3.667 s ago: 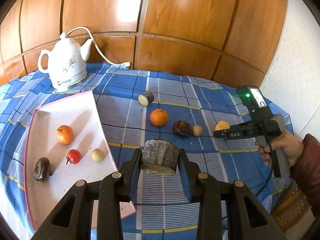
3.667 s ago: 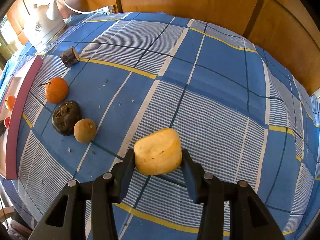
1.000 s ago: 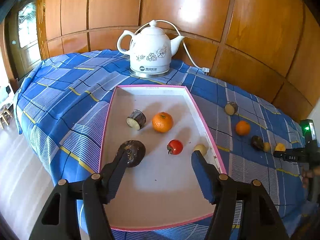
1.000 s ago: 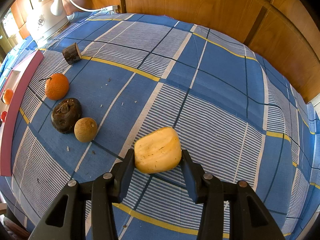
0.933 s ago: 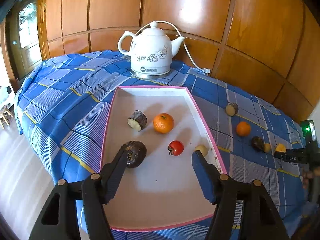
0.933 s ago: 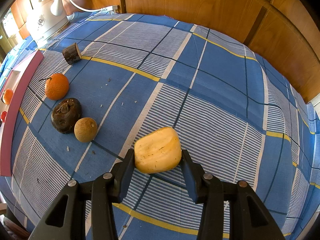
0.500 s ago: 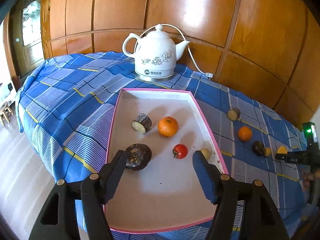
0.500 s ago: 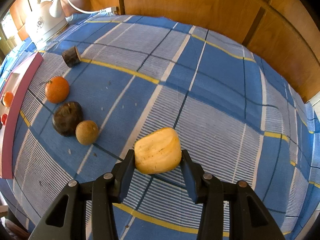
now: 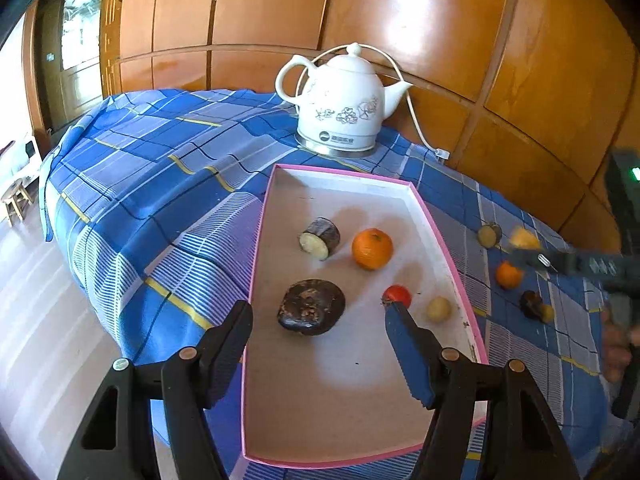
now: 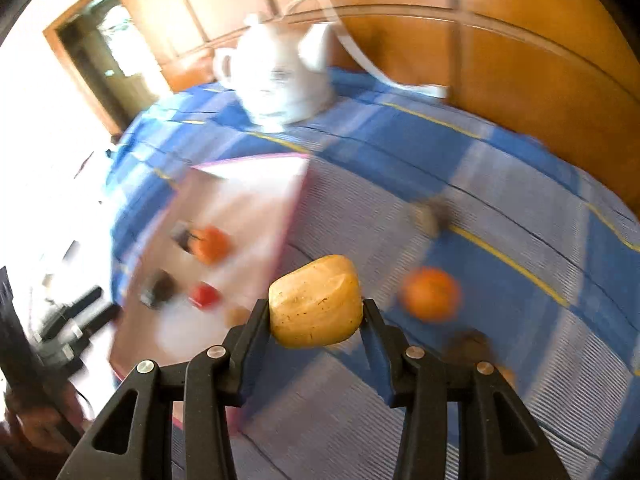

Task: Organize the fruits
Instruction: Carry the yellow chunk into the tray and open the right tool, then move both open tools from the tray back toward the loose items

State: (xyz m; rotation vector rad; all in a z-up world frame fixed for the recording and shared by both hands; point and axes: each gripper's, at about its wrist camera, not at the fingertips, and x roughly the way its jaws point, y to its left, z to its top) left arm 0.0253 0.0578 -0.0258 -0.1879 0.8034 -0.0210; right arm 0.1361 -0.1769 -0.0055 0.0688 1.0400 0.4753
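Blue plaid tablecloth (image 9: 168, 184) covers the table; white ceramic electric kettle (image 9: 340, 108) sits at the far edge against the wood panelling. Pink-rimmed white rectangular tray (image 9: 256, 264) lies just near of the kettle. In it: dark wrinkled lumpy fruit (image 9: 311, 306) at near left, orange tangerine (image 9: 372, 248) further back, dark-skinned cut cylinder piece with pale face (image 9: 319, 233) just left of the tangerine, small red tomato (image 9: 397, 295) and small tan round fruit (image 9: 438, 309) near the right rim. Left gripper (image 9: 318, 330) hangs over the tray's near half, fingers wide apart, holding nothing. Right gripper (image 10: 316, 318) is clamped on a yellow rounded chunk of fruit (image 10: 316, 302), held above the cloth just right of the tray; that view is motion-blurred. On the cloth right of the tray: second tangerine (image 10: 431, 294), a cut piece (image 9: 489, 235), a small dark fruit (image 9: 530, 304).
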